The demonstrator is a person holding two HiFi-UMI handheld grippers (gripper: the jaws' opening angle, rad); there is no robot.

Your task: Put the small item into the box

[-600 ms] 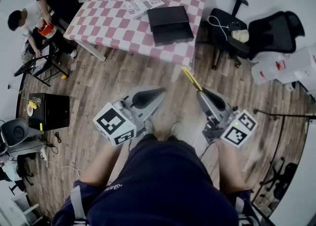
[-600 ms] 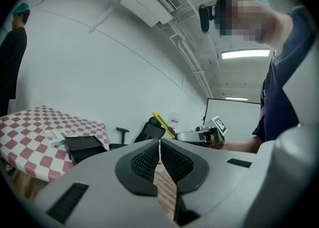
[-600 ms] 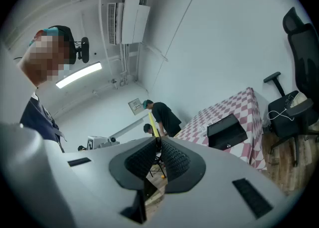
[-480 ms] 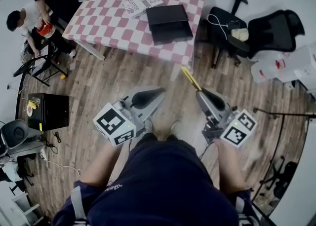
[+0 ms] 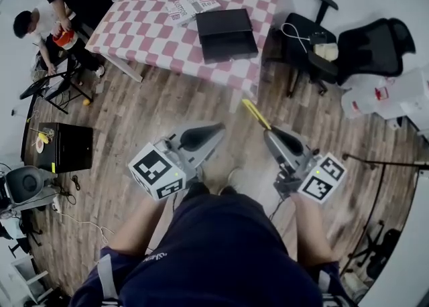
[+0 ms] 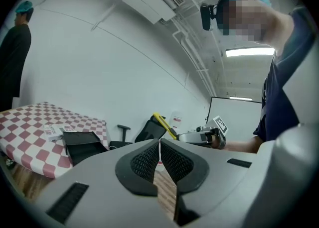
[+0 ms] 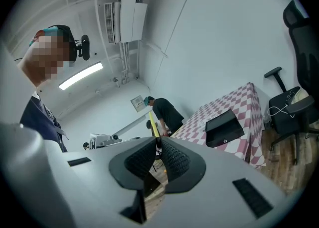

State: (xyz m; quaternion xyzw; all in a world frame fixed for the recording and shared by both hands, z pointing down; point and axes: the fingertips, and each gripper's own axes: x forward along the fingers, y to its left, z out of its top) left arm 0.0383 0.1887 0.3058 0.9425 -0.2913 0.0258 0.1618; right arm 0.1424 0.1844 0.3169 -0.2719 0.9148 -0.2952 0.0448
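Note:
A black open box (image 5: 226, 33) lies on the red-and-white checked table (image 5: 147, 24) at the far end of the head view; it also shows in the left gripper view (image 6: 82, 145) and the right gripper view (image 7: 224, 127). My right gripper (image 5: 267, 131) is shut on a thin yellow utility knife (image 5: 256, 114), which sticks out past the jaws (image 7: 153, 125) and appears in the left gripper view (image 6: 164, 125). My left gripper (image 5: 218, 127) is shut with nothing in it. Both grippers hang over the wooden floor, well short of the table.
Printed booklets (image 5: 193, 5) lie beside the box. Two black office chairs (image 5: 315, 44) (image 5: 375, 41) stand right of the table, with white containers (image 5: 395, 91) beyond. A black case (image 5: 66, 148) sits on the floor at left, near two people (image 5: 53, 4).
The head view has shifted slightly, so the grippers sit a little lower in the picture. Both grippers keep their pose, and the right one still holds the yellow knife.

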